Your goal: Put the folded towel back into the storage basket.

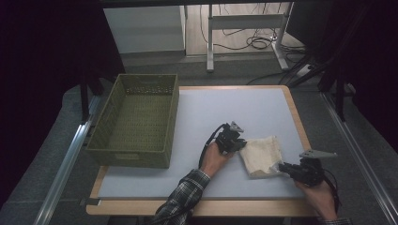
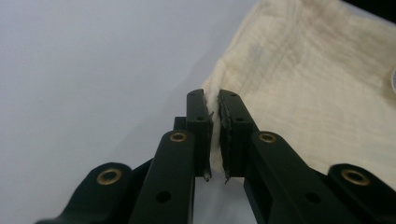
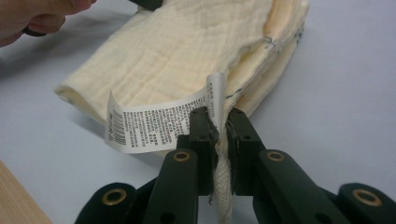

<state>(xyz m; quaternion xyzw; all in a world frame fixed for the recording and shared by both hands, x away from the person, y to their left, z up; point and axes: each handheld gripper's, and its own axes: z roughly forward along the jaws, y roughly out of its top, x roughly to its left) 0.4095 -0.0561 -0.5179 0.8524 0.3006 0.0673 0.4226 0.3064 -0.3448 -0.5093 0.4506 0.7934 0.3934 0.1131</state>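
A folded cream cloth lies on the pale blue mat at the front right. My left gripper is shut on the cloth's left edge; in the left gripper view the pads pinch a fold of the cloth between them, the left gripper closed tight. My right gripper is shut on the near right corner. In the right gripper view the right gripper clamps the cloth's hem, and a white care label curls out beside the jaws.
An olive green mesh basket stands at the mat's left side, with nothing in it. The wooden table edge runs along the front. A hand shows at the top left of the right gripper view.
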